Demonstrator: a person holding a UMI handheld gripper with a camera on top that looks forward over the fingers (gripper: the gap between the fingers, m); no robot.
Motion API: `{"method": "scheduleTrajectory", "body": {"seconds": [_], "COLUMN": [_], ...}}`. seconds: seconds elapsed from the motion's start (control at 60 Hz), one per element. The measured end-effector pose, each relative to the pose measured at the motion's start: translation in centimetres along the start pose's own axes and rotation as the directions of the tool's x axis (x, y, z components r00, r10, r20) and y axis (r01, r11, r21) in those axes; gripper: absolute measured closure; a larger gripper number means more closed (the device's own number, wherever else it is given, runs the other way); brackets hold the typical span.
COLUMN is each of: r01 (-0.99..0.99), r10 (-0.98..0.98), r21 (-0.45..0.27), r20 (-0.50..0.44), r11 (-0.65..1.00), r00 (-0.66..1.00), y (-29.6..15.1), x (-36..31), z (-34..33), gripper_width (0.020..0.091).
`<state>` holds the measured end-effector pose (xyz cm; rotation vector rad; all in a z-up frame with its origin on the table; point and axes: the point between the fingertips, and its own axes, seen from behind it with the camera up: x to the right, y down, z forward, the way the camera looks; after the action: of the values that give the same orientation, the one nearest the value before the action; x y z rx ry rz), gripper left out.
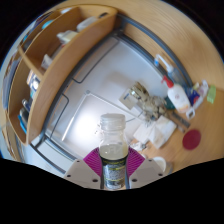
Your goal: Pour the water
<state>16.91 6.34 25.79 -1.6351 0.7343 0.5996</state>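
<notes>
Gripper view: tongs (112,170) gripping bottle (113,140) over sink (80,115)

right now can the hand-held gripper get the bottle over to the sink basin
Probably yes: the hand-held gripper looks shut on the bottle, and the sink basin lies open just beyond it, nothing between them.

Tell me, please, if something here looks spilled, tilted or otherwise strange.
Nothing stands out. The tongs are shut on a small clear bottle with a white cap, upright above the steel sink. No spilled water shows. The faucet and the bottles beside it stand normally.
</notes>
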Motion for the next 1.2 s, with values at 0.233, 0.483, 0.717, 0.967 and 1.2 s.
{"method": "scheduleTrajectory", "body": {"seconds": [0.233, 0.483, 0.717, 0.967, 1.2], "r01": [0.683, 0.753, 0.743, 0.726, 0.704], "r10": [-0.649, -0.698, -0.693, -0.675, -0.663], "r21": [0.093, 0.019, -0.018, -0.004, -0.029], "r20": [-0.239, -0.362, -0.376, -0.372, -0.364], "r11": [0.725, 0.658, 0.669, 0.687, 0.71], "r00": [0.722, 0.619, 0.615, 0.637, 0.654], "y": [-9.6, -11.1, -8.8, -6.6, -6.0], "x": [5.7, 15.2, 20.2, 22.7, 23.2], "z": [-3.3, 0.1, 2.7, 3.1, 2.6], "gripper_width": [0.0805, 0.0801, 0.0786, 0.0752, 0.0629]}}
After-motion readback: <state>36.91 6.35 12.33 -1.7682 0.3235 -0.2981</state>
